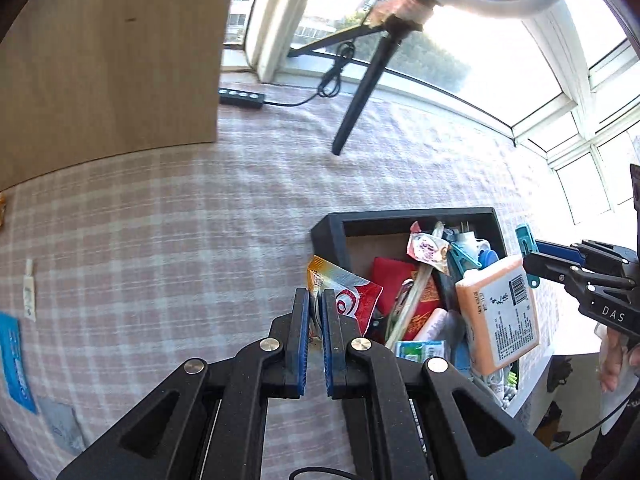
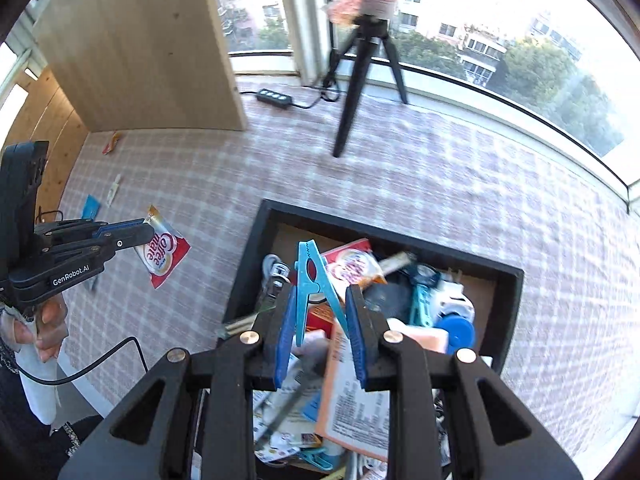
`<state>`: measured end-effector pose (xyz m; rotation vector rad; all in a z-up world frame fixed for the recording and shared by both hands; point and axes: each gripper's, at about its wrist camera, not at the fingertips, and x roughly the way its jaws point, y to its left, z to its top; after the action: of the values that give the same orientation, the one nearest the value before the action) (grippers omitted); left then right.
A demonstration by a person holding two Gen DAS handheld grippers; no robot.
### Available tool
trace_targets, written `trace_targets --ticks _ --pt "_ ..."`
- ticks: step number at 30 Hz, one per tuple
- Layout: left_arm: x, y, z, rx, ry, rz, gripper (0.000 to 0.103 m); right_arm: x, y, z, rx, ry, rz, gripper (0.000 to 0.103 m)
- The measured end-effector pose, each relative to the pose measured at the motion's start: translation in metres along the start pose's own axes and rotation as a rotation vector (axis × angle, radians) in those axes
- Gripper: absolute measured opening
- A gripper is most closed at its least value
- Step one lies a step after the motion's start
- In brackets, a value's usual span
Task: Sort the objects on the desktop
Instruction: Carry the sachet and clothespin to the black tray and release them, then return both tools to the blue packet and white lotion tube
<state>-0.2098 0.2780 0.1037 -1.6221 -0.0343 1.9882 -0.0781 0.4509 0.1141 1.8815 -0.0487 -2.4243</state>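
My left gripper (image 1: 315,300) is shut on a red and white Coffee-mate sachet (image 1: 348,294) and holds it above the checked tablecloth just left of the black box (image 1: 328,232); it also shows in the right wrist view (image 2: 162,250). My right gripper (image 2: 320,316) is shut on a light blue clothespin (image 2: 314,280) above the black box (image 2: 256,264), which is full of mixed items. The right gripper shows in the left wrist view (image 1: 532,256) with the clothespin (image 1: 525,240).
A wooden cabinet (image 2: 140,40) stands at the back left. A black tripod (image 2: 360,72) and a power strip (image 2: 274,98) stand by the window. A blue packet (image 1: 14,360), a white tube (image 1: 29,296) and a grey packet (image 1: 60,424) lie on the cloth at left.
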Motion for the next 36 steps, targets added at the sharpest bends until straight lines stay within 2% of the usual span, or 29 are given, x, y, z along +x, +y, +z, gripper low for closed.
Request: trace_targets --ticks 3,7,13,15,16,17,19,27,31,36 --pt "0.024 -0.029 0.014 0.040 0.023 -0.005 0.005 -0.003 -0.037 -0.018 0.075 0.000 -0.018 0.024" --pt "0.037 -0.063 0.024 0.080 0.045 -0.036 0.005 -0.001 -0.069 -0.038 0.140 0.006 -0.034 0.024" --pt "0.048 -0.098 0.031 0.143 0.047 -0.027 0.006 0.004 -0.099 -0.054 0.199 0.023 -0.043 0.024" --pt "0.054 -0.105 0.033 0.149 0.063 -0.024 0.012 0.007 -0.101 -0.055 0.191 0.021 -0.034 0.025" --pt "0.054 -0.106 0.033 0.149 0.069 -0.027 0.025 0.008 -0.101 -0.055 0.190 0.022 -0.030 0.025" --pt "0.052 -0.106 0.032 0.157 0.058 -0.025 0.031 0.009 -0.101 -0.054 0.191 0.026 -0.031 0.025" --pt "0.048 -0.106 0.032 0.167 0.041 -0.002 0.031 0.008 -0.100 -0.051 0.186 0.025 -0.029 0.030" --pt "0.029 -0.083 0.023 0.159 0.008 0.040 0.030 -0.001 -0.080 -0.041 0.136 -0.005 -0.030 0.031" --pt "0.018 -0.054 0.013 0.133 -0.005 0.087 0.030 -0.004 -0.057 -0.028 0.088 -0.024 -0.007 0.031" --pt "0.000 -0.002 0.002 0.055 -0.026 0.137 0.030 -0.003 -0.007 -0.012 -0.006 -0.034 -0.005 0.031"
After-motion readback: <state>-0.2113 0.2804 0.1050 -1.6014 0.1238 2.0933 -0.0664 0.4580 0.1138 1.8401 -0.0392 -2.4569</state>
